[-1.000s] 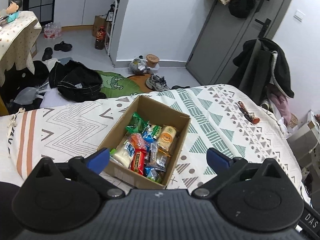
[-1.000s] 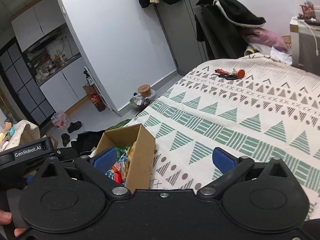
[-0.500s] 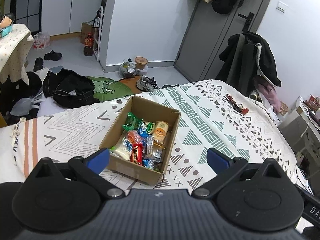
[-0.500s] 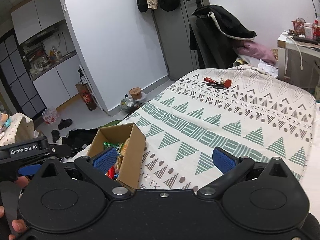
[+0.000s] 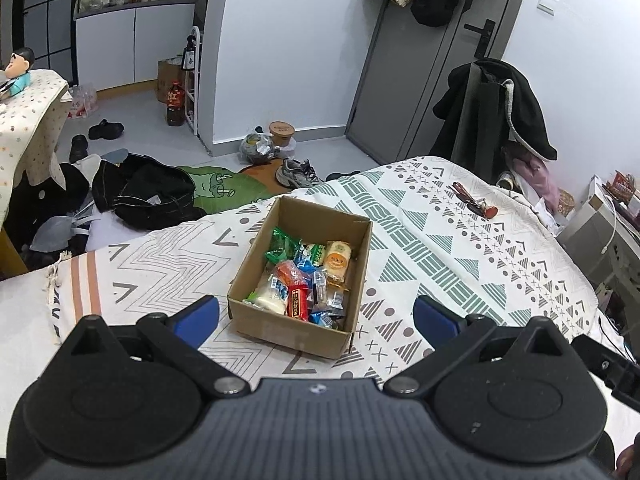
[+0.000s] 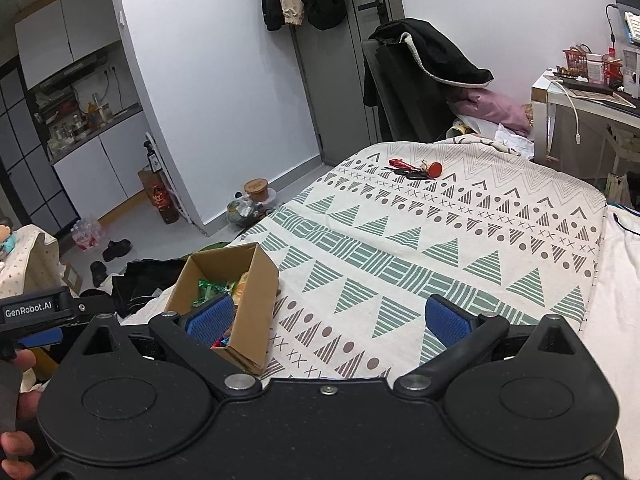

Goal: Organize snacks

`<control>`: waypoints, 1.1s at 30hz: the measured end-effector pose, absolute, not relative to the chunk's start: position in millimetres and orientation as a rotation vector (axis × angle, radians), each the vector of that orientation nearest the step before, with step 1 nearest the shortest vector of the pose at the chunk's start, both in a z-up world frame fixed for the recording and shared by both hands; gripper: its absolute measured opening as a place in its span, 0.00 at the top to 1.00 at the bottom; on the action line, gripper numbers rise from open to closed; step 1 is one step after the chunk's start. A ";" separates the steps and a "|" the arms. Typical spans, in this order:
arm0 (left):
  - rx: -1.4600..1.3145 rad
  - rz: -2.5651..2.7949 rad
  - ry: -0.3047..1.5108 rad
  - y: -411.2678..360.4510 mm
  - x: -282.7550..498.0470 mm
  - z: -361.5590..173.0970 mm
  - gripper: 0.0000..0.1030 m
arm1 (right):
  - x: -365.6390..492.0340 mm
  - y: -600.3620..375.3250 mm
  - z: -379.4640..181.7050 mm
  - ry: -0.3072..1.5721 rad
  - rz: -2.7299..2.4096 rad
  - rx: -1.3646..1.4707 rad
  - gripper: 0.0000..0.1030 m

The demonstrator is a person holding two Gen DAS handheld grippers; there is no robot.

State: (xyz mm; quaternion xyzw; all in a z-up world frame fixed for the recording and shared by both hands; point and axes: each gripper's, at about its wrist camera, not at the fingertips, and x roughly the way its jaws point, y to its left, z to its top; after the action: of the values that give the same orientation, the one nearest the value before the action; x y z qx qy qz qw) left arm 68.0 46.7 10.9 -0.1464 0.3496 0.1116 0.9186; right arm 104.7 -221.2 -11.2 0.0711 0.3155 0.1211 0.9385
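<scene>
Both grippers are pulling back higher, jaws spread empty, the snack box (image 5: 300, 276) lying just ahead of the left gripper (image 5: 316, 314), nearer than the right gripper (image 6: 330, 318).

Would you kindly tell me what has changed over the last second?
Both grippers, left and right, drew back and up from the box, which looks smaller and farther. Nothing was gripped or released. Both remain open and empty; the snacks stay in the box, the keys on the bed.
</scene>
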 end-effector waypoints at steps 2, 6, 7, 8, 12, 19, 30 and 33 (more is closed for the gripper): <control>-0.287 0.226 0.717 46.1 64.2 12.2 0.00 | 101.9 -219.8 -10.2 0.641 0.246 0.141 0.00; -0.272 0.220 0.713 45.7 57.8 16.3 0.00 | 97.6 -219.2 -10.1 0.643 0.254 0.139 0.00; -0.270 0.219 0.714 45.4 57.0 17.1 0.00 | 96.2 -218.5 -9.7 0.643 0.254 0.137 0.00; -0.267 0.218 0.715 45.3 56.0 17.8 0.00 | 94.7 -218.2 -9.2 0.644 0.255 0.135 0.00; -0.243 0.214 0.718 42.4 52.5 19.7 0.00 | 90.3 -215.9 -8.0 0.644 0.252 0.130 0.00; -0.219 0.218 0.726 41.0 46.4 18.5 0.00 | 83.3 -211.8 -9.2 0.649 0.229 0.106 0.00; -0.176 0.224 0.736 40.4 40.3 13.5 0.00 | 75.2 -207.9 -16.8 0.673 0.240 0.075 0.00; -0.171 0.227 0.739 39.8 40.3 12.8 0.00 | 74.1 -206.4 -16.3 0.671 0.252 0.069 0.00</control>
State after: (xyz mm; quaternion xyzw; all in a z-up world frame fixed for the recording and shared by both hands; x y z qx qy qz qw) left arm 40.3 39.8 12.8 -0.0831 0.3601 0.1108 0.9226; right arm 74.1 -206.4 -16.3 0.0337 0.3281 0.1235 0.9359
